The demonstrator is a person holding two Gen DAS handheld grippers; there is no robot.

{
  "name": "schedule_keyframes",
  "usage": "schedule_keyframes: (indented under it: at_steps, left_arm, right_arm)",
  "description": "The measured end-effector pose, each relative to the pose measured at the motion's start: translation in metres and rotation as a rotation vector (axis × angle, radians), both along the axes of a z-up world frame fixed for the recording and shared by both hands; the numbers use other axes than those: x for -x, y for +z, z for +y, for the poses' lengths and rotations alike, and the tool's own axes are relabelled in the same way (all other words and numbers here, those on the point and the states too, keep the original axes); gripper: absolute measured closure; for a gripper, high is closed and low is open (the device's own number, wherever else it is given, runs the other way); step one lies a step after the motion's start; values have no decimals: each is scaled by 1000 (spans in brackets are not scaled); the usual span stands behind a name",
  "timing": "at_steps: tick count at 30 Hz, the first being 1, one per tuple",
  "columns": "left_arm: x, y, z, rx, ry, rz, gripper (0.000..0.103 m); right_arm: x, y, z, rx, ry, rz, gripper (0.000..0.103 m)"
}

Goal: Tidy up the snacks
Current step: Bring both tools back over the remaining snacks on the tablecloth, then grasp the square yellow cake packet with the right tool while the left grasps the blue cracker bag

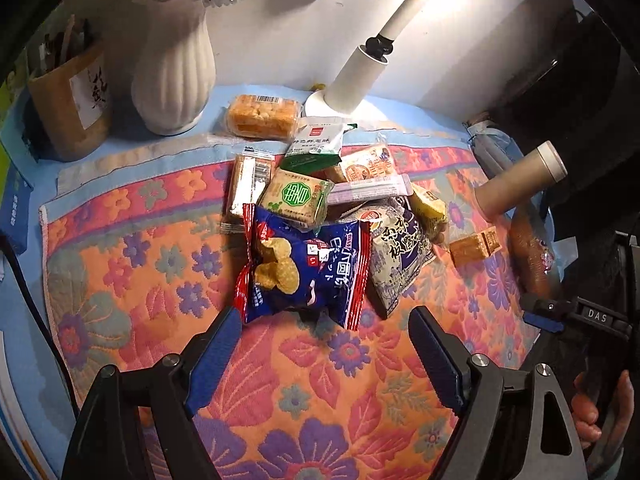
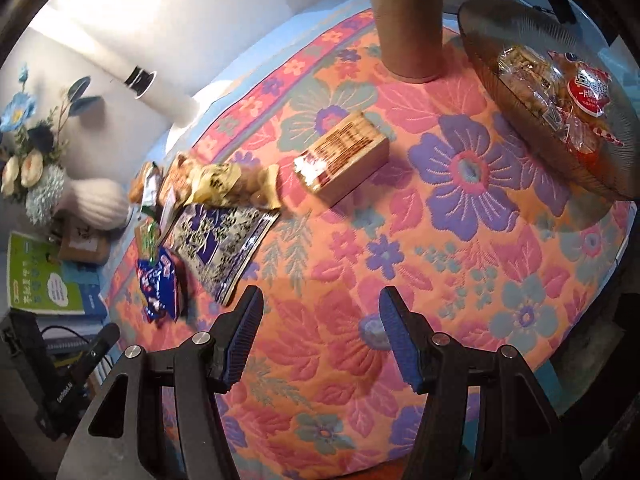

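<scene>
- Floral tablecloth: woven cloth, matt, with a raised quilted texture.
- Blue rice-cracker bag: glossy crinkled plastic film.
- White vase: matt, ribbed, ceramic-looking.
- Cardboard tube: plain brown paperboard, matt and smooth.
- Brown dish: translucent, finely ribbed, glossy.
- Left gripper finger pads: blue, ridged, rubbery; black matt frame with metal bolts.
</scene>
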State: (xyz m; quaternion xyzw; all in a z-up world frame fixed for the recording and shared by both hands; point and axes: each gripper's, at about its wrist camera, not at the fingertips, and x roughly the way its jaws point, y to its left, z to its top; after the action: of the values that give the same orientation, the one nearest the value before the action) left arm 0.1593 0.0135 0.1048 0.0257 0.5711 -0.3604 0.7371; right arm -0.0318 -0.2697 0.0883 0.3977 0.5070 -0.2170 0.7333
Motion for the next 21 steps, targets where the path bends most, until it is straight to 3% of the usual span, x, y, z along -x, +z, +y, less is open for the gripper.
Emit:
schedule_keyframes:
  at_steps: [11,21]
  left_arm:
    - [-20,-25,-31,-77,15,22,20]
    - [-31,-40,-41,-134,23,32,20]
  right_arm:
    - [-40,-22,-61,-69,-84,10,43]
    - [-65,-52,-77,-138,-119,25,41]
